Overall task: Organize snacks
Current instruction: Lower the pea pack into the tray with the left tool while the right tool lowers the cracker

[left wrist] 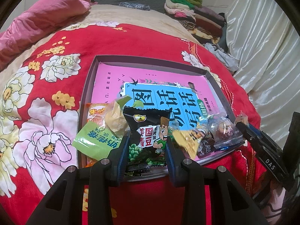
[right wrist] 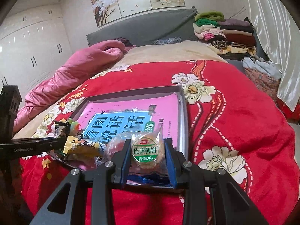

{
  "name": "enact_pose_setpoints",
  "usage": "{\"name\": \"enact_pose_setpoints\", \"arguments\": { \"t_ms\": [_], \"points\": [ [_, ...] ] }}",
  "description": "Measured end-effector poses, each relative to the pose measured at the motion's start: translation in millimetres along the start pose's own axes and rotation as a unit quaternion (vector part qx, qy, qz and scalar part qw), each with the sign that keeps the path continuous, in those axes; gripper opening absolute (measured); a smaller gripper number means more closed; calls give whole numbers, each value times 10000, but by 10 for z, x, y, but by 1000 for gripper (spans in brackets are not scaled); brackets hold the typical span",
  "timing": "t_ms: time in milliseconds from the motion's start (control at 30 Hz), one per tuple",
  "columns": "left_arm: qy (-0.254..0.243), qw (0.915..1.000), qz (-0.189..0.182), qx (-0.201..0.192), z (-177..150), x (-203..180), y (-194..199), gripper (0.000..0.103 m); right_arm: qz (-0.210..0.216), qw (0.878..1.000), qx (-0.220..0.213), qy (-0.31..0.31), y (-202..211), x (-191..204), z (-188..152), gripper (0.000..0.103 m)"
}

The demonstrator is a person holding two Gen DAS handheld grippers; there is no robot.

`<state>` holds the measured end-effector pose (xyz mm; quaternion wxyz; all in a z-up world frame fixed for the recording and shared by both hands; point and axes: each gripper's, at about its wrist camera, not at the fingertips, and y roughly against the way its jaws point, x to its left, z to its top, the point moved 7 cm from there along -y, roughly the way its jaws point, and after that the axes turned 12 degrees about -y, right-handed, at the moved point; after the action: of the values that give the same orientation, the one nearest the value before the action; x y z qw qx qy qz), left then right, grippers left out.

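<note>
A shallow grey box (left wrist: 131, 58) (right wrist: 131, 93) lies on the bed with a pink book (left wrist: 150, 75) (right wrist: 131, 108) flat inside it. Several snack packets are heaped at its near edge. My left gripper (left wrist: 146, 138) is shut on a black green-pea packet (left wrist: 148, 129), which stands upright over that edge. Beside it lie a green packet (left wrist: 93, 140), a yellow packet (left wrist: 187, 140) and a clear packet (left wrist: 223, 129). My right gripper (right wrist: 148, 142) is shut on a clear cracker packet (right wrist: 146, 150) with a round green label, at the box's near right corner. Each gripper shows side-on in the other's view (left wrist: 241, 124) (right wrist: 62, 140).
The box rests on a red floral bedspread (left wrist: 46, 93) (right wrist: 234, 112). A pink quilt (left wrist: 37, 22) is bunched at the far left, folded clothes (left wrist: 196, 15) are stacked at the far right, a pale curtain (left wrist: 262, 46) hangs on the right, and white wardrobes (right wrist: 28, 46) stand on the left.
</note>
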<state>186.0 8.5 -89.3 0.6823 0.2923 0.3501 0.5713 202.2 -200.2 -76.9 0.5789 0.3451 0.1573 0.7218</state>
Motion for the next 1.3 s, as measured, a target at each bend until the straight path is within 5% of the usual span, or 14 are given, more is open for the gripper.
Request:
{"name": "enact_pose_setpoints", "arguments": {
  "t_ms": [1300],
  "points": [
    [-98, 9999, 54, 70, 12, -16, -44, 39, 167, 9983, 293, 475, -289, 296, -137, 35]
  ]
}}
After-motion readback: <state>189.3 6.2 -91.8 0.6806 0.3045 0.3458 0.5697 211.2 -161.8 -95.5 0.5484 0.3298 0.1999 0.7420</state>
